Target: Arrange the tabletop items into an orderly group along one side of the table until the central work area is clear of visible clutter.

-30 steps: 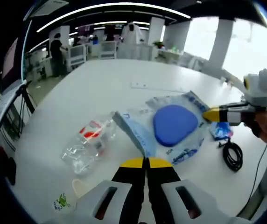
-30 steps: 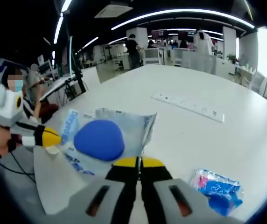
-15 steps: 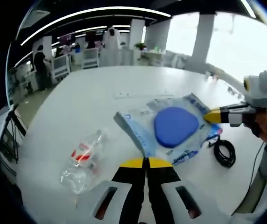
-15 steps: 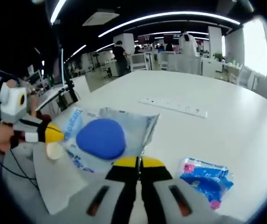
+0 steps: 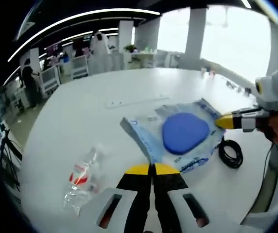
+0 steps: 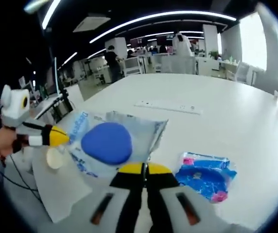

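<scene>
A clear plastic bag (image 5: pixel 178 136) with a blue oval pad (image 5: pixel 184 132) inside hangs stretched between both grippers above the white table (image 5: pixel 80 121). My left gripper (image 5: pixel 152 167) is shut on the bag's near corner. My right gripper (image 5: pixel 221 122), held by a hand, comes in from the right with its yellow tip pinching the far edge. In the right gripper view, the right gripper (image 6: pixel 145 167) is shut on a corner of the bag (image 6: pixel 114 141), and the left gripper (image 6: pixel 61 138) grips its left edge.
A crushed clear bottle (image 5: pixel 83 177) with a red label lies at lower left, and a black cable coil (image 5: pixel 230 155) to the right. A white power strip (image 6: pixel 168 107) sits mid-table. A blue and pink packet (image 6: pixel 204 174), a paper cup (image 6: pixel 56 158) and a white sheet (image 6: pixel 56 191) lie nearby.
Both grippers stay shut on the bag as the views shift. The bottle sits lower left in the left gripper view, and the blue packet sits closer in the right gripper view.
</scene>
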`<action>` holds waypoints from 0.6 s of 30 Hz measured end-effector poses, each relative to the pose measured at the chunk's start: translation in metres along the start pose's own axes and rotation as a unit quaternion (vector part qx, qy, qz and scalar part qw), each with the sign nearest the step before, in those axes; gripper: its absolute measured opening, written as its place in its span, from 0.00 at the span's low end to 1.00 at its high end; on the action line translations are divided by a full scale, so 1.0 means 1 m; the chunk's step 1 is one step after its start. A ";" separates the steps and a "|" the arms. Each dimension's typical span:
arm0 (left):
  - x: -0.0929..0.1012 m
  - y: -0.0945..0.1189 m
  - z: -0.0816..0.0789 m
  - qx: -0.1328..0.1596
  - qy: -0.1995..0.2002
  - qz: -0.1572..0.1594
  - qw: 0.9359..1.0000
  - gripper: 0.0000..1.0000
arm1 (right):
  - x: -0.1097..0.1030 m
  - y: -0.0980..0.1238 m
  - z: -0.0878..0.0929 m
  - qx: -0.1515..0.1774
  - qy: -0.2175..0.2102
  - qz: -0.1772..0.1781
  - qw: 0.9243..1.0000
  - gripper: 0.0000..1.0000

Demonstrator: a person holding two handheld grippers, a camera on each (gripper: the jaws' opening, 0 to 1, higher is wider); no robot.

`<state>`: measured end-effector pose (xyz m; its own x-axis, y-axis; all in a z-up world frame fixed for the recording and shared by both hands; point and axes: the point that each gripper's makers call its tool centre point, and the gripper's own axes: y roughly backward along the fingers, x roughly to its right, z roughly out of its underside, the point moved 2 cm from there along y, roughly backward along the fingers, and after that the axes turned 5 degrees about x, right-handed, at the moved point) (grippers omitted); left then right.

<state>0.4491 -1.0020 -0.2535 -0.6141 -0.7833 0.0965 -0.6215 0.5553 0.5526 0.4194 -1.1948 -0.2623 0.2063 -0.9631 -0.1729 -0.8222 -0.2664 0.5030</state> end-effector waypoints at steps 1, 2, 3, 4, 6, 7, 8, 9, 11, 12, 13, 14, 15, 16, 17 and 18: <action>0.000 -0.001 0.000 -0.001 0.001 0.002 1.000 0.00 | 0.001 0.000 0.001 0.000 -0.002 0.004 1.000 0.00; 0.000 -0.004 0.001 -0.003 -0.004 0.005 1.000 0.00 | 0.001 0.000 0.002 0.000 -0.005 0.008 1.000 0.00; 0.000 -0.005 0.002 -0.004 -0.005 0.006 1.000 0.00 | 0.001 -0.001 0.003 -0.001 -0.007 0.011 1.000 0.00; -0.001 -0.007 0.002 -0.005 -0.006 0.008 1.000 0.00 | 0.001 -0.002 0.005 -0.003 -0.008 0.015 1.000 0.00; -0.003 -0.011 0.003 -0.008 -0.009 0.010 1.000 0.00 | 0.002 -0.003 0.008 -0.002 -0.016 0.019 1.000 0.00; -0.004 -0.012 0.003 -0.008 -0.010 0.011 1.000 0.00 | 0.002 -0.004 0.009 -0.003 -0.018 0.021 1.000 0.00; -0.005 -0.014 0.003 -0.009 -0.011 0.012 1.000 0.00 | 0.003 -0.005 0.009 -0.003 -0.020 0.023 1.000 0.00; -0.005 -0.015 0.002 -0.010 -0.012 0.012 1.000 0.00 | 0.003 -0.006 0.010 -0.003 -0.020 0.025 0.999 0.00; -0.006 -0.019 0.001 -0.010 -0.016 0.015 1.000 0.00 | 0.006 -0.009 0.013 -0.006 -0.024 0.030 0.999 0.00; -0.006 -0.023 0.002 -0.013 -0.019 0.017 1.000 0.00 | 0.007 -0.011 0.014 -0.007 -0.027 0.031 0.999 0.00; -0.006 -0.025 0.002 -0.013 -0.020 0.018 1.000 0.00 | 0.008 -0.012 0.015 -0.008 -0.027 0.033 0.999 0.00; -0.007 -0.027 0.002 -0.013 -0.021 0.019 1.000 0.00 | 0.009 -0.014 0.015 -0.009 -0.025 0.034 0.999 0.00; -0.008 -0.030 0.004 -0.016 -0.025 0.019 0.999 0.00 | 0.010 -0.016 0.016 -0.010 -0.028 0.034 0.999 0.00; -0.009 -0.032 0.004 -0.017 -0.025 0.019 0.999 0.00 | 0.011 -0.017 0.016 -0.011 -0.028 0.034 0.999 0.00; -0.011 -0.034 0.004 -0.017 -0.022 0.019 0.999 0.00 | 0.011 -0.019 0.016 -0.013 -0.027 0.034 0.999 0.00; -0.012 -0.036 0.006 -0.018 -0.022 0.018 0.999 0.00 | 0.011 -0.021 0.017 -0.014 -0.027 0.034 0.999 0.00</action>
<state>0.4762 -1.0111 -0.2792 -0.6570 -0.7495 0.0812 -0.5808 0.5719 0.5793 0.4304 -1.1994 -0.2889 0.1207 -0.9758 -0.1821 -0.8187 -0.2016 0.5377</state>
